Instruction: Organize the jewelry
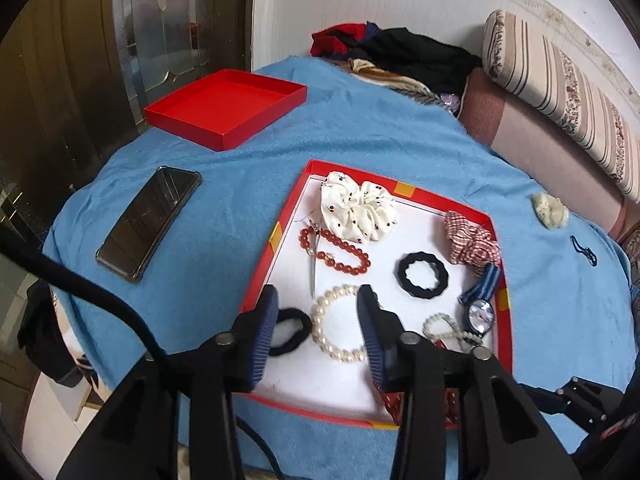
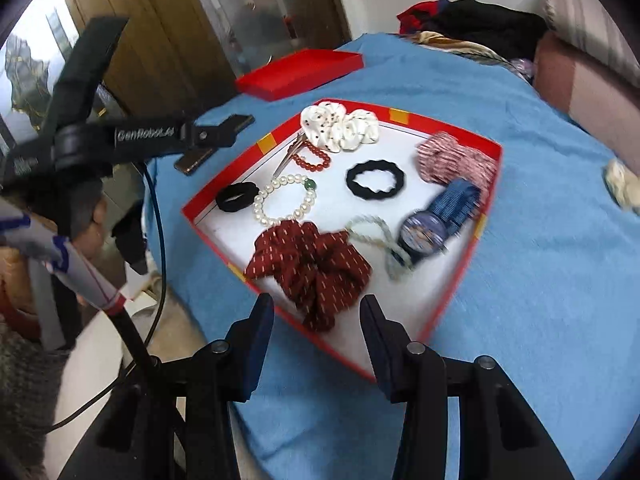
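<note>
Both grippers, left (image 1: 318,320) and right (image 2: 316,328), hover half-open and empty over the box (image 2: 486,200); next, grasp one piece, likely the pearl bracelet (image 1: 338,326).

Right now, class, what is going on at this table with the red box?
A person holds a two-finger gripper in each hand above an open red box lying on a blue towel. Both the left gripper and the right gripper are open and hold nothing. Inside the box lie scrunchies, black hair ties, a pearl bracelet, a red bead bracelet and a watch. The box's lid and a phone lie aside on the towel.
</note>
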